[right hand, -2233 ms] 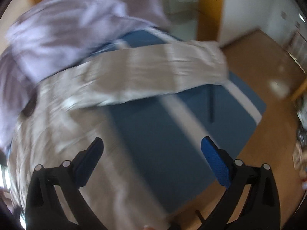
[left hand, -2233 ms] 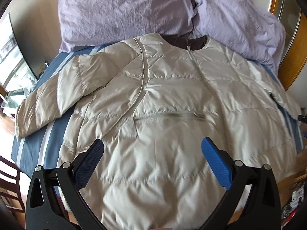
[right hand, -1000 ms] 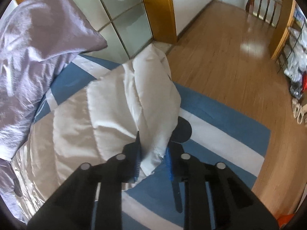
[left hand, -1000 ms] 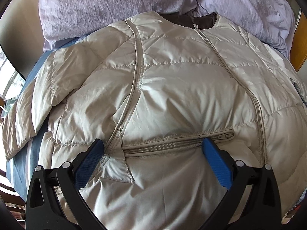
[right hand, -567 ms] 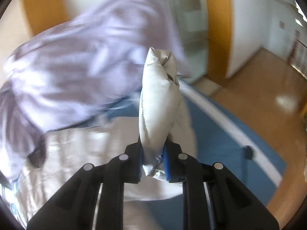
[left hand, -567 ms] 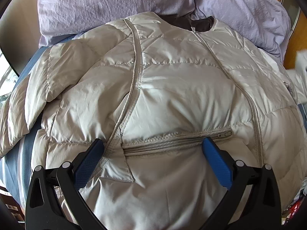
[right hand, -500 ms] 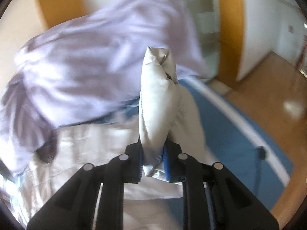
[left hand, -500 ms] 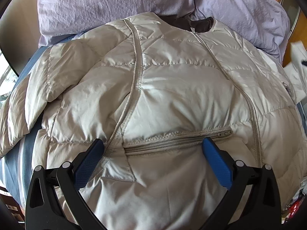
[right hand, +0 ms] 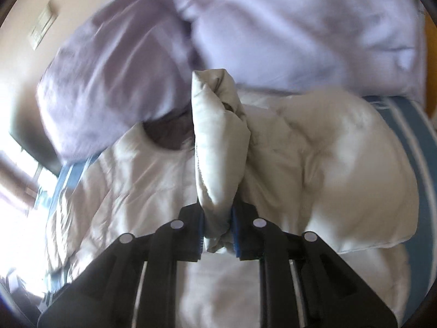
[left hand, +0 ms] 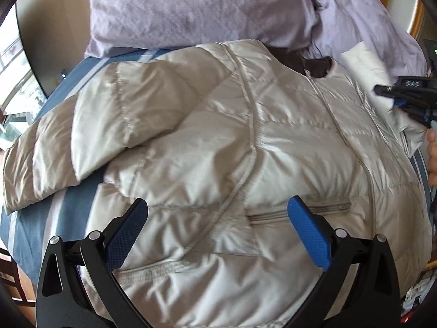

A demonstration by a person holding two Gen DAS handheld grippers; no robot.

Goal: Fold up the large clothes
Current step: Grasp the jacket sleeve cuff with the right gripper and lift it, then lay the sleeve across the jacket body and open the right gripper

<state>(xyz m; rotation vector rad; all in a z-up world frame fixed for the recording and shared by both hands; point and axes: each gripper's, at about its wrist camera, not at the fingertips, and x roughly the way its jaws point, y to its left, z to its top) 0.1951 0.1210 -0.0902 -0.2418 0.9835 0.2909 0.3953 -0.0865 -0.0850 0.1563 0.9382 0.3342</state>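
Left wrist view: a pale quilted jacket (left hand: 218, 142) lies spread front-up on a blue striped bedsheet (left hand: 35, 218), filling the space ahead of the fingers.
Left sleeve: folded in across the chest, up and left of the left gripper (left hand: 217, 225).
Left gripper: spread wide, nothing between its blue pads, poised above the jacket's lower front by the pocket zip (left hand: 297, 211).
Pillows: lilac pillows (left hand: 191, 8) lie beyond the collar, past the jacket.
Right gripper: seen at the far right edge (left hand: 396, 101), clamped on the right sleeve (left hand: 366, 65).
Right wrist view: the right sleeve's end is pinched between the fingers and stands up ahead of them; the jacket body lies below.
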